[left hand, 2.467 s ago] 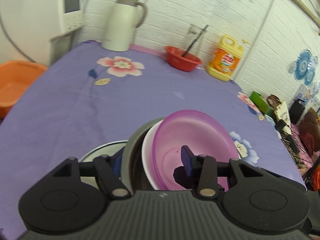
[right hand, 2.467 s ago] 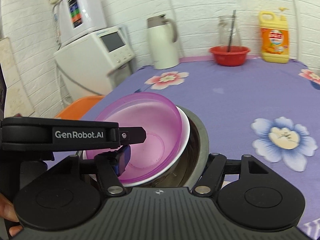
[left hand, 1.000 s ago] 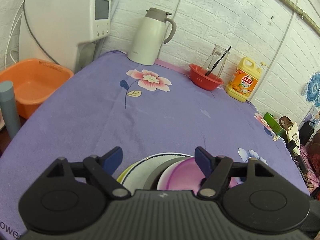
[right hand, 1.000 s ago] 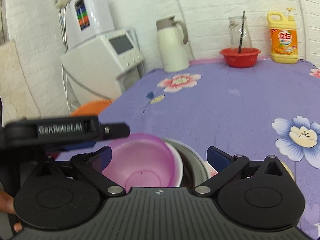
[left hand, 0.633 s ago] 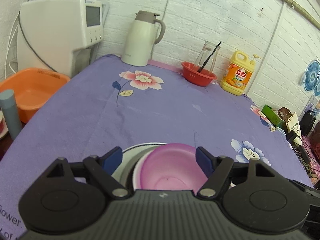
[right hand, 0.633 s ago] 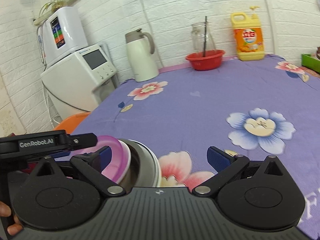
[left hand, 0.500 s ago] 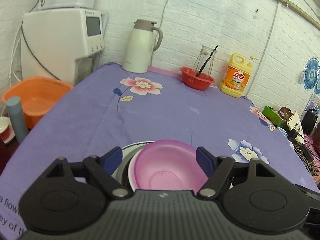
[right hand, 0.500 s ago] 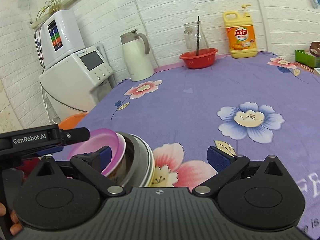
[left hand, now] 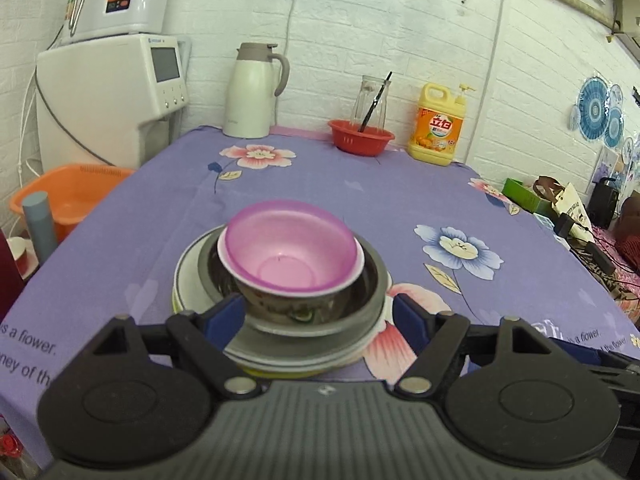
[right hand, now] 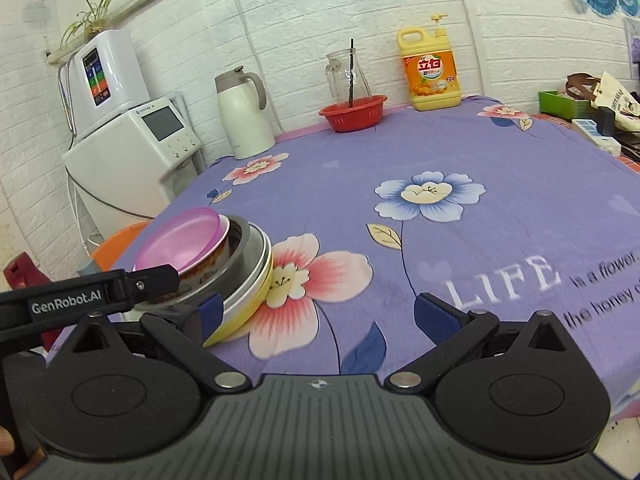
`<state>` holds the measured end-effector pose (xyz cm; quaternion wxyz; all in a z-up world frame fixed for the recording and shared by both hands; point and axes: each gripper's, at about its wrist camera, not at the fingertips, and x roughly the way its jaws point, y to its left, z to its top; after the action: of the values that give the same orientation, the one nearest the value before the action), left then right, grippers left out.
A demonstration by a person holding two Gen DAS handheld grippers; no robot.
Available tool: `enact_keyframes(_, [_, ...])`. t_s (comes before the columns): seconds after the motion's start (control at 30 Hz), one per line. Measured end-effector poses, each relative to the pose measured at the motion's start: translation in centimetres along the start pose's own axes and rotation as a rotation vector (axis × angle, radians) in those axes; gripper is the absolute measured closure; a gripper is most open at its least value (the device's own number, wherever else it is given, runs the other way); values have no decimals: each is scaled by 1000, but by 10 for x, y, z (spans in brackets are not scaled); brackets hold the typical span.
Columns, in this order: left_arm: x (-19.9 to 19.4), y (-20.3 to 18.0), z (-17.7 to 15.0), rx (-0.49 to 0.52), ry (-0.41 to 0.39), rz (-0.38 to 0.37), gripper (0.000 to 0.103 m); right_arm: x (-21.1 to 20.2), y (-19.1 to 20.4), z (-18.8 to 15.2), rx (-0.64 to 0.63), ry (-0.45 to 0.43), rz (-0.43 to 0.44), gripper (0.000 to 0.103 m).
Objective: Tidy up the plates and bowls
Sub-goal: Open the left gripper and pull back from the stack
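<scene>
We counted one nested stack near the front edge of the bench, draped in a purple flowered cloth: a translucent pink plastic bowl sat inside a white patterned bowl, that inside a steel bowl, all on a white plate over a yellow-rimmed plate. Our left tongs stood wide apart just short of the stack, gripping nothing; our right tongs gaped equally wide over bare cloth beside the stack, also empty. At the far wall stood one cream jug, one round red basket holding a glass pitcher with a dark stick in it, and one yellow detergent bottle. One orange basin sat off the left edge.
</scene>
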<state>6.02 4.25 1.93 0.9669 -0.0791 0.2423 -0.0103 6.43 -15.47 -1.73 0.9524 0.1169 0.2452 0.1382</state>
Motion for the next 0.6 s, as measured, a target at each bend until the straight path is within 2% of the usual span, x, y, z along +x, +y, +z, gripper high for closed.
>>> enact_keyframes(0.1, [-14,-3,-13,7,-10,-20,28,-16,-3,-14,10,-25,0,0])
enact_keyframes(0.27, [-44,-8,-37,23,-46,-13,28,-41,5,-29,-12,-59,-31,0])
enact_keyframes(0.43, [-56,-7,-60,41,-21,-17,28,-60,10,-48,-64,-104,-92,0])
enact_keyframes(0.6, [-51,-13,-62,73,-29,56,28,-57,4,-52,-68,-88,-152,0])
